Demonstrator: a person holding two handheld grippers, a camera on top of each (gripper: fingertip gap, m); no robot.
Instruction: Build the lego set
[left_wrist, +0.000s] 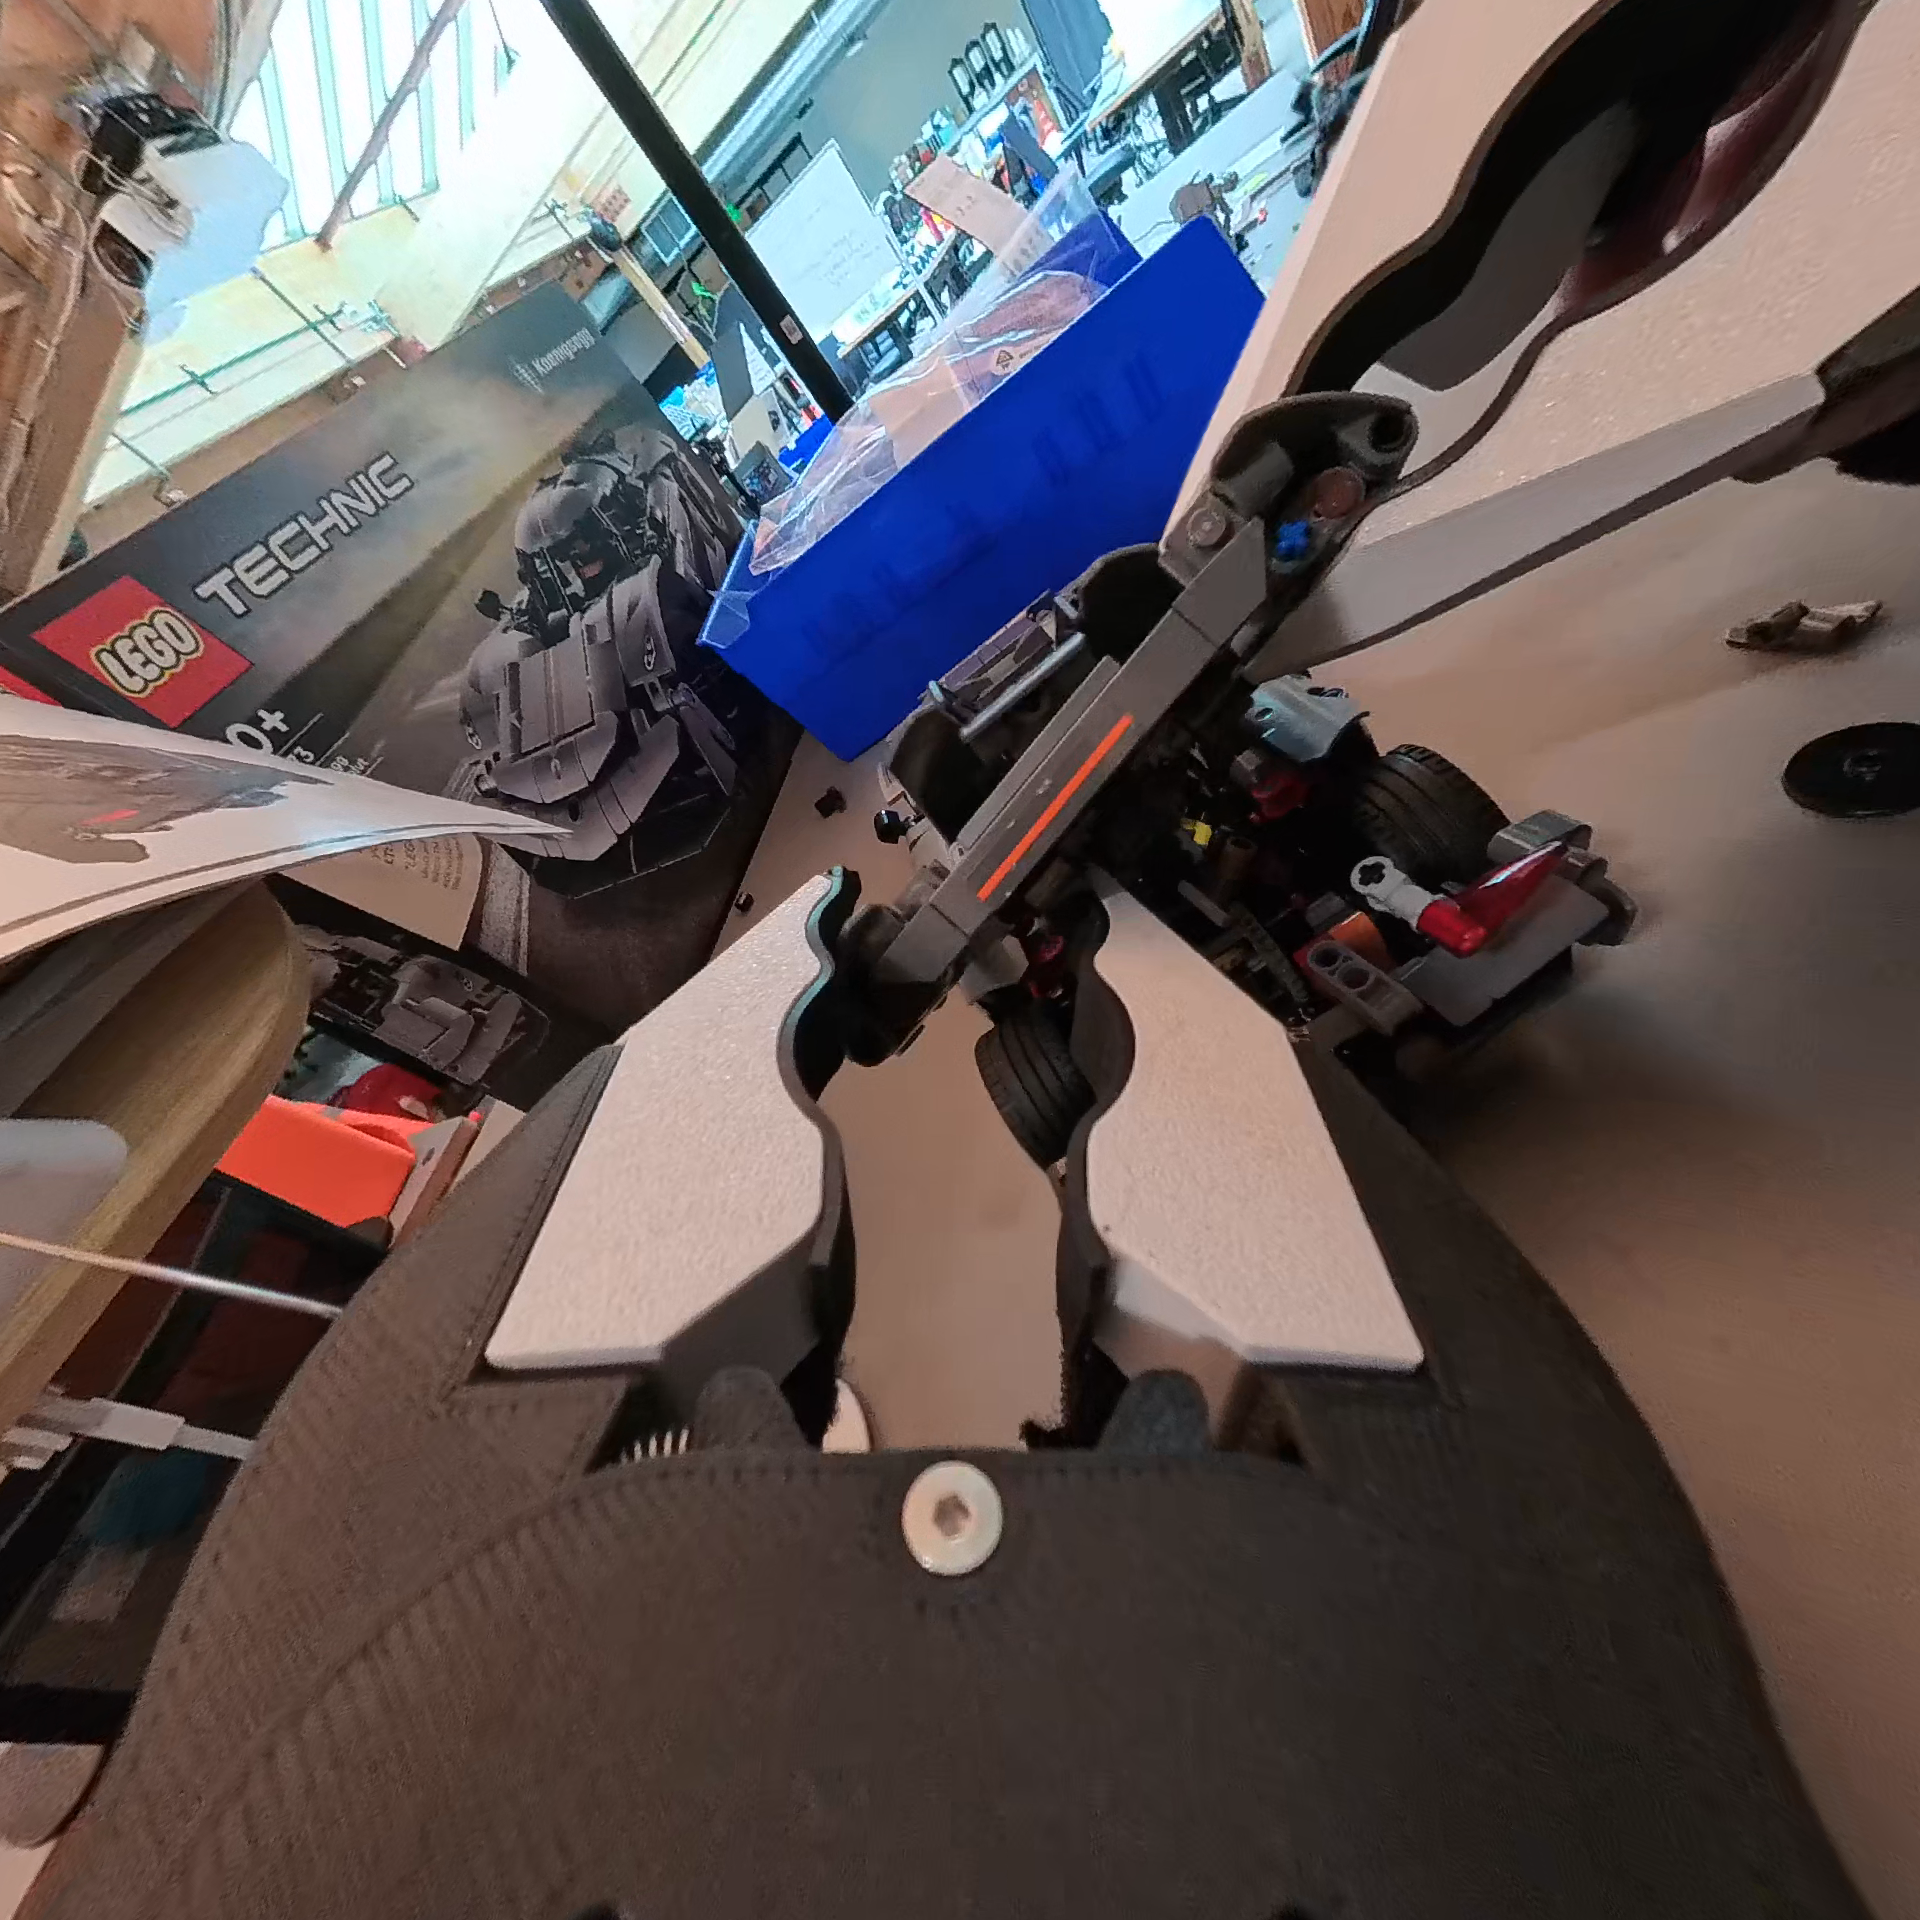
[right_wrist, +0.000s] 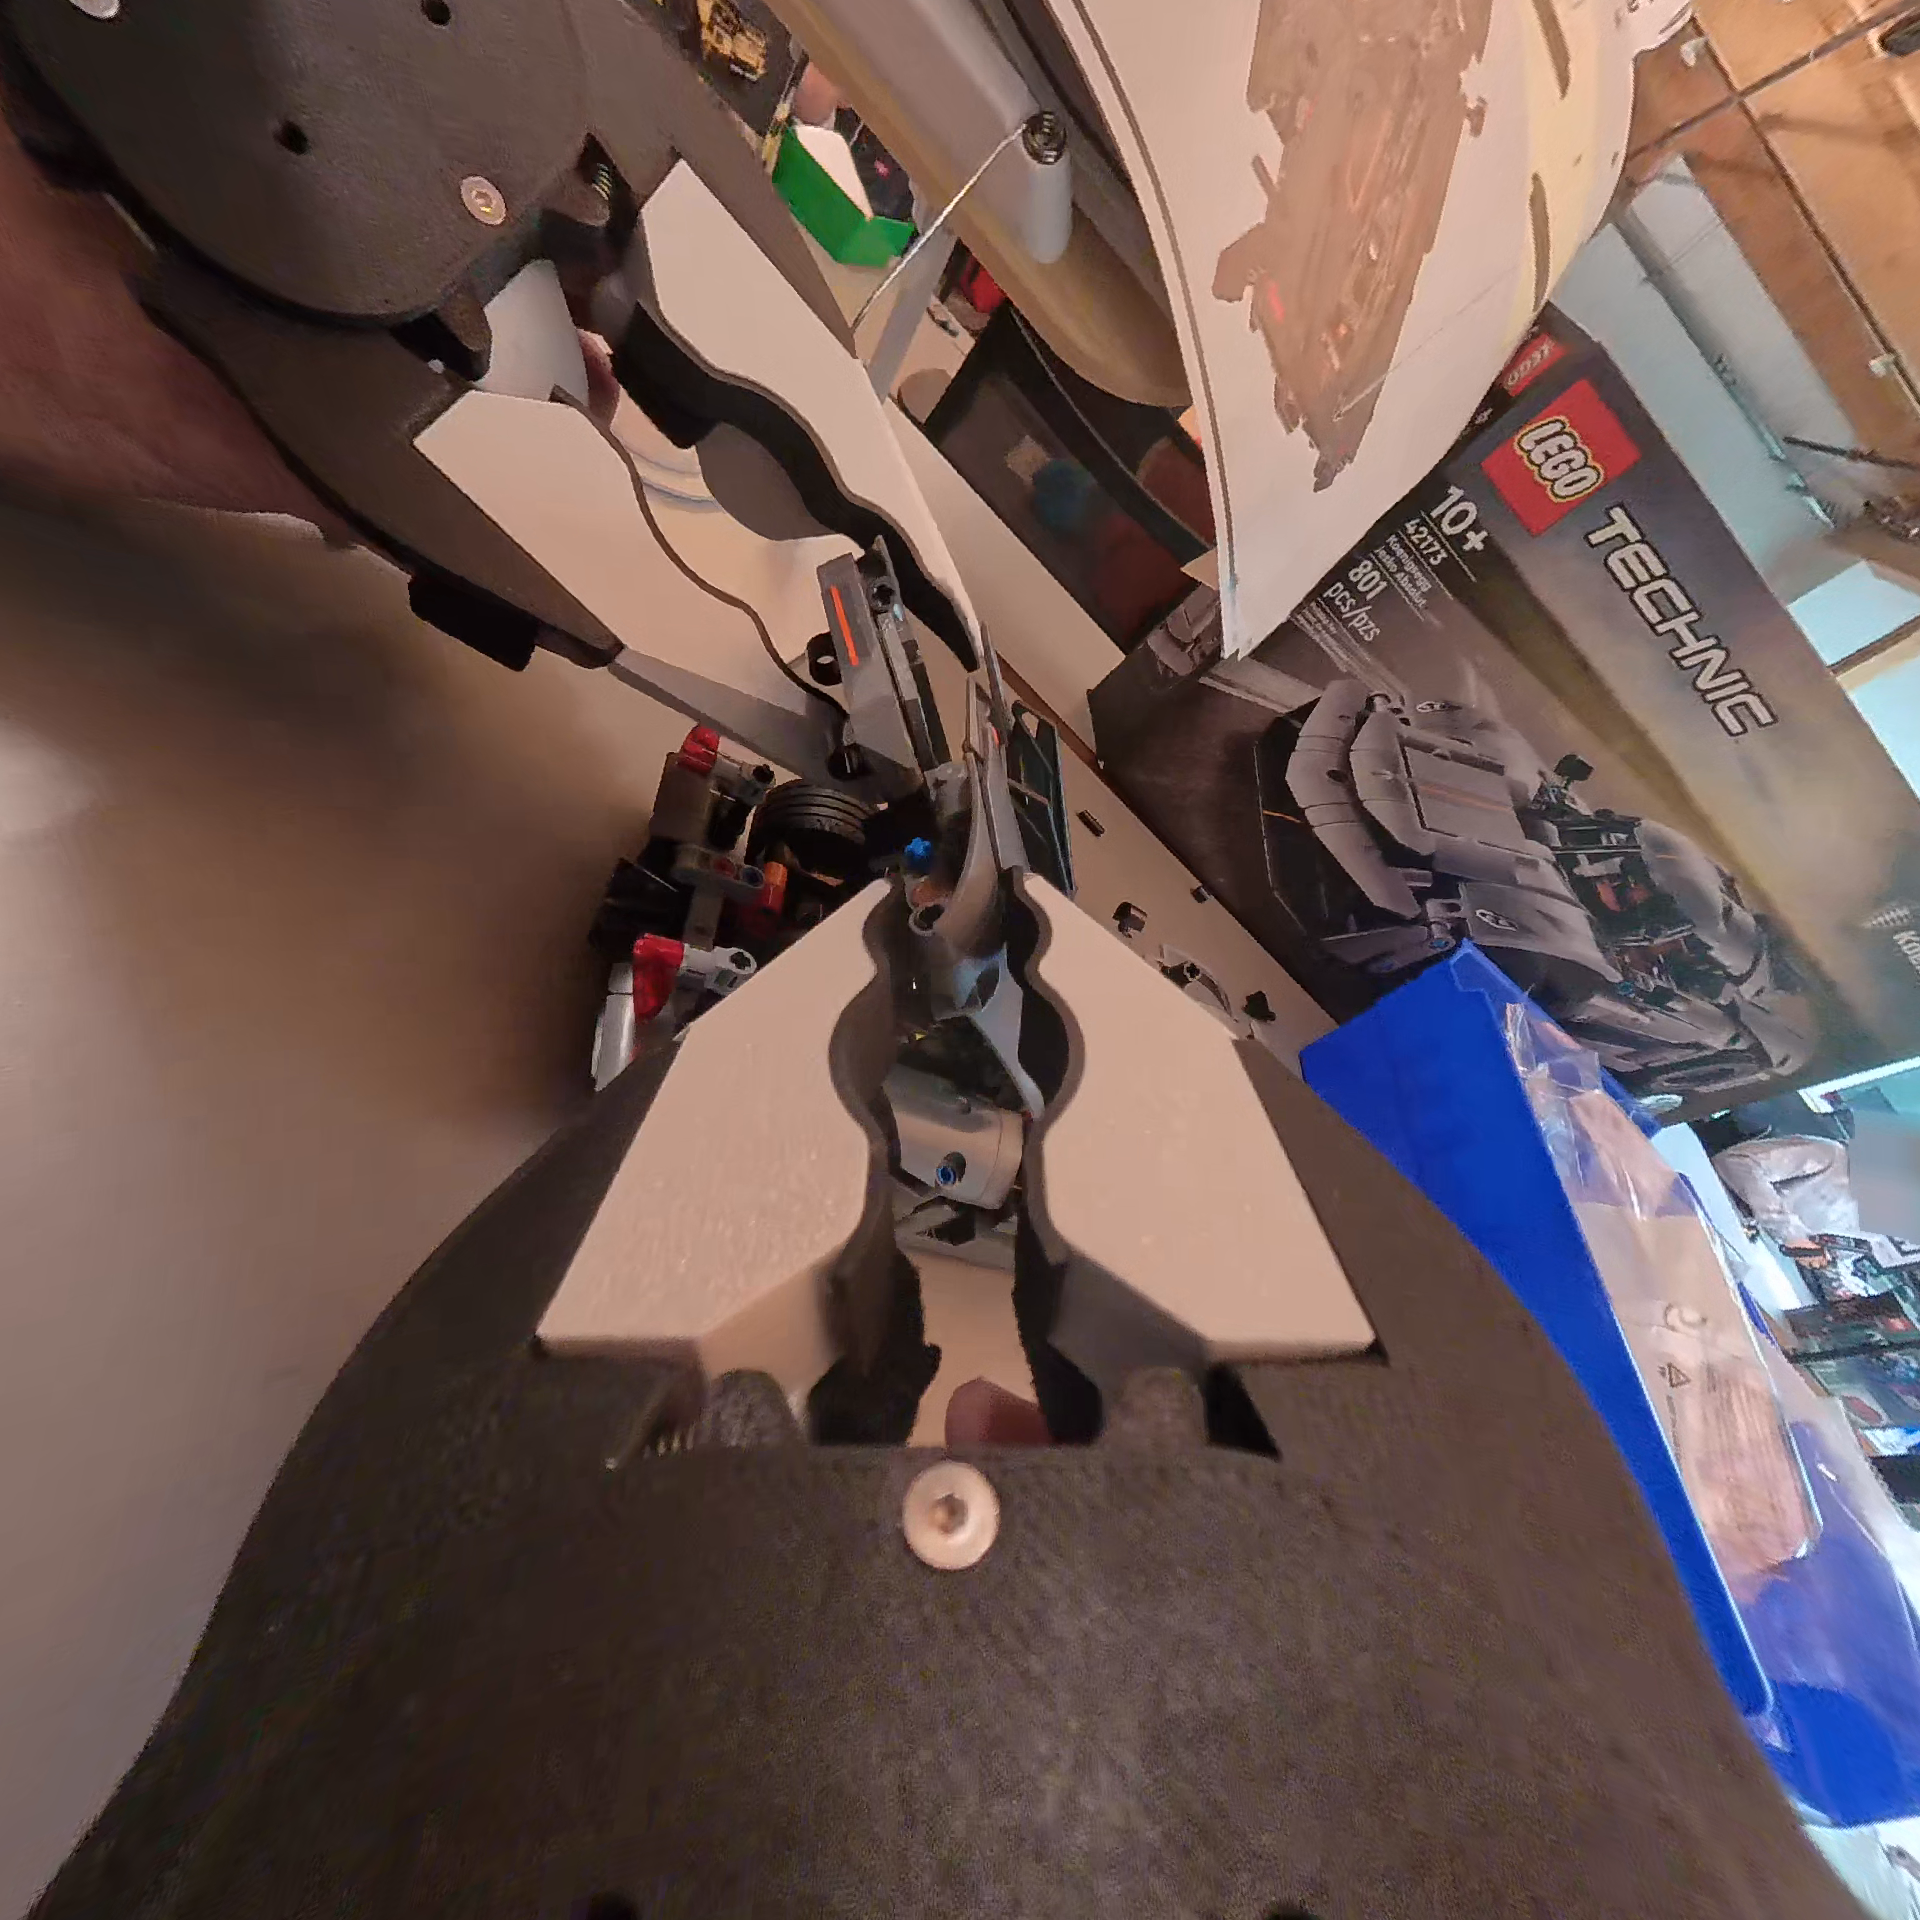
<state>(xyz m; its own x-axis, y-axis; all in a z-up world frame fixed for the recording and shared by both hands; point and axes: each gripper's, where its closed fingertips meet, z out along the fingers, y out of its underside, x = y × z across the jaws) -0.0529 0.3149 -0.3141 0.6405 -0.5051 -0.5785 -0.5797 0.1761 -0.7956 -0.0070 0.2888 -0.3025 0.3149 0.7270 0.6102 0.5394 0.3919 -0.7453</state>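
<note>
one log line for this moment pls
stage: panel fitting | left tongs: shut on grey panel | right tongs: shut on panel's far end | car: on table

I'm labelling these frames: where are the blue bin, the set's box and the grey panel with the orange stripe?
blue bin (left_wrist: 997, 540), left wrist view, front wall.
set's box (right_wrist: 1558, 748), right wrist view, printed front.
grey panel (left_wrist: 1049, 790), left wrist view, beside the orange stripe.

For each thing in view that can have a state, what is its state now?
left gripper: shut on grey panel's lower end
right gripper: shut on grey panel's upper end
grey panel: tilted, held above car
lego car: partly built, on table
blue bin: open, holding clear bag
instruction booklet: open
</note>
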